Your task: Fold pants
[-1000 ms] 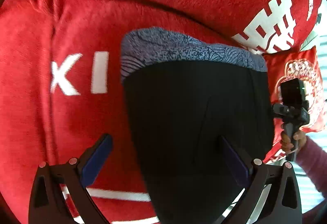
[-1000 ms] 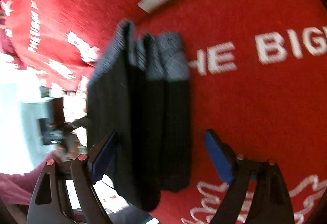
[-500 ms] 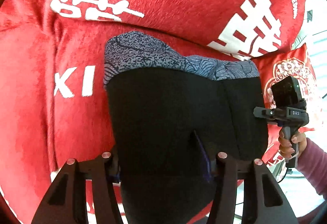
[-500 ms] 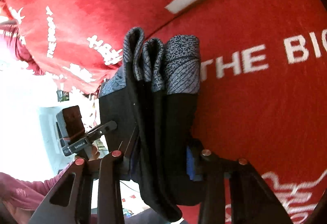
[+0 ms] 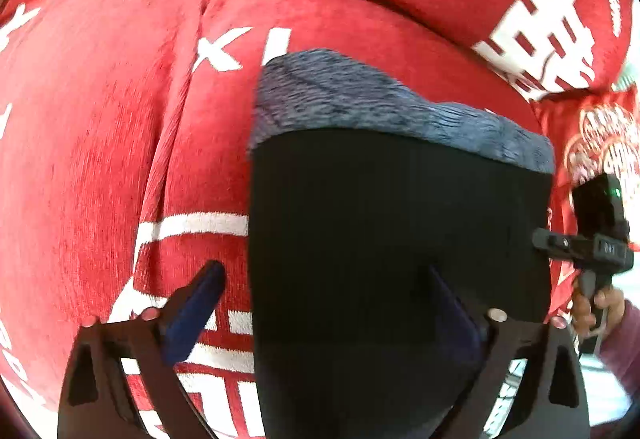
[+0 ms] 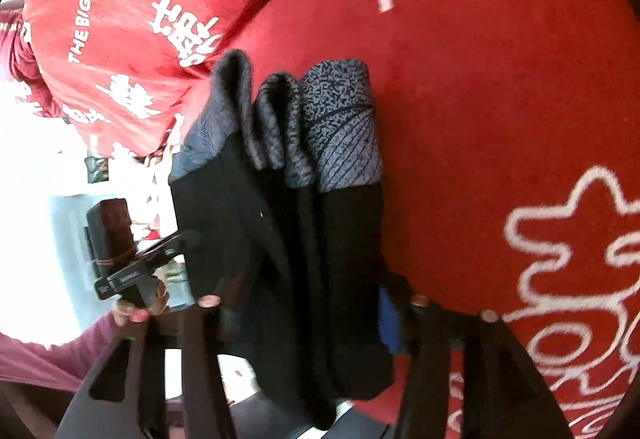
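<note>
Snagging looms — left claw (image 5: 324, 269) and right claw (image 6: 296, 299) have just spread open, folded pants (image 5: 400, 199) loose between each, so withdrawing could drag layers apart.

Red sofa cover (image 5: 100, 159), white lettering; folded black pants (image 5: 380, 219) lie on it.

I see my left gripper (image 5: 320, 303) as black angular arms with 2 dark-blue pads and silvery screws. My right gripper (image 6: 304, 319) matches it. A maroon sleeve (image 6: 52, 351) covers each wrist.
</note>
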A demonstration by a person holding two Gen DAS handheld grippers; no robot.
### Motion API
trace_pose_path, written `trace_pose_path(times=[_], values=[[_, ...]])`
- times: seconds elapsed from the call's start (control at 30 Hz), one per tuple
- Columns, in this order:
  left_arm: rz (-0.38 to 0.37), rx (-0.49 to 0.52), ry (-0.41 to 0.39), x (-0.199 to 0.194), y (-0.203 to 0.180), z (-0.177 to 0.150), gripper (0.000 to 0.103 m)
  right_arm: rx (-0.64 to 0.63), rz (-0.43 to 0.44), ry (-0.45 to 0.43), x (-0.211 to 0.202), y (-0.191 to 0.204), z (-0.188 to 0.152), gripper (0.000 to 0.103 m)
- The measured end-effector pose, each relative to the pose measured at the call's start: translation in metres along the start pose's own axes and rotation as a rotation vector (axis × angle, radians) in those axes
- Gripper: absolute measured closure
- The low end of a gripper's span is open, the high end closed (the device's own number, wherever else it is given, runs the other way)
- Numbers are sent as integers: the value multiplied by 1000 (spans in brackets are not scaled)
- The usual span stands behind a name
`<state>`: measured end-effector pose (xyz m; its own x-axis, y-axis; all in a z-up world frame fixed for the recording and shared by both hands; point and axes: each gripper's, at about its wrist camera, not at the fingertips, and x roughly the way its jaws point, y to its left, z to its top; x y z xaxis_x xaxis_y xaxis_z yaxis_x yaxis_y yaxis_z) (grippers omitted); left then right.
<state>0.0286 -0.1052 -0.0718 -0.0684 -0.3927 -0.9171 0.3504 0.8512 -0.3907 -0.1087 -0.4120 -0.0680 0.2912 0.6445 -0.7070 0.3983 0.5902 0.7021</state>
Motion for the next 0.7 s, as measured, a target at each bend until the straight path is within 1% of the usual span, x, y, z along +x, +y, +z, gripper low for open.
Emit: trace_pose_path(times=[0.03,0.13,0.2,0.27,0.37,0.4,0.5,0.57,0.7], values=[[1,-7,3,0,0,0,1,-4,-16,-7,-1,2,-1,42],[65,-3,-3,-6,-7,-2,1,-36,-109,-19,-11,7,-11,36],[133,-3,-16,-13,-15,-5,1,-30,-189,-32,-19,9,-16,28],[192,7,-33,-21,-24,-7,1,-26,-281,-40,-27,16,-20,23],[284,31,-56,-38,-40,-15,1,-49,-399,-45,-39,28,-28,21],[317,44,-61,-44,-48,-19,1,-60,-424,-47,-41,32,-31,19],[384,65,-78,-59,-67,-31,1,-97,-494,-50,-48,49,-42,15],[409,75,-89,-68,-77,-39,1,-133,-544,-57,-52,62,-52,14],[455,74,-74,-76,-95,-52,1,-177,-581,-72,-46,91,-63,14]])
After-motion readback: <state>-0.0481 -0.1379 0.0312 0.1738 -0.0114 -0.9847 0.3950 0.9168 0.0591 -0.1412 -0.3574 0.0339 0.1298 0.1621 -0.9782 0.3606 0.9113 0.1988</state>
